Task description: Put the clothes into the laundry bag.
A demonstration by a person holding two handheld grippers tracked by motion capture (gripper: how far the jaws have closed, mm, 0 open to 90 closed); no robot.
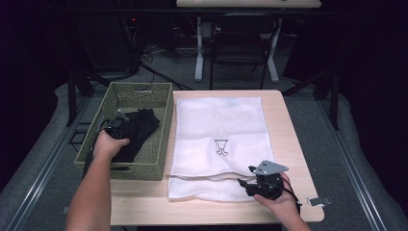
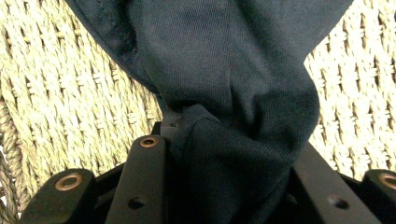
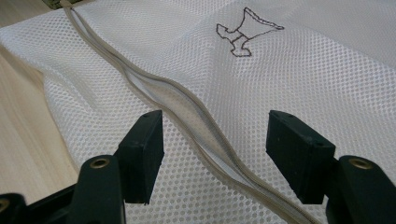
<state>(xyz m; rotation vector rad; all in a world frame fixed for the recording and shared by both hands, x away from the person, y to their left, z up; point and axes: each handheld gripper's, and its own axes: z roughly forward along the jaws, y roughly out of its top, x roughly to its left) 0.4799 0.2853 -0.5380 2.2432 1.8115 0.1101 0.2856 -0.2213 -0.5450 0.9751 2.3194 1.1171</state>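
the left claw (image 2: 229,154) rises from the bottom of the frame, its two black jaws closed on a bunched fold of dark cloth (image 2: 233,84). the cloth fans out from the centre to the top edge. woven basket wall (image 2: 65,93) covers the left side and the right edge.

Bright overhead light on the table (image 1: 288,125), dark surroundings, soft focus, slightly overexposed close-ups.
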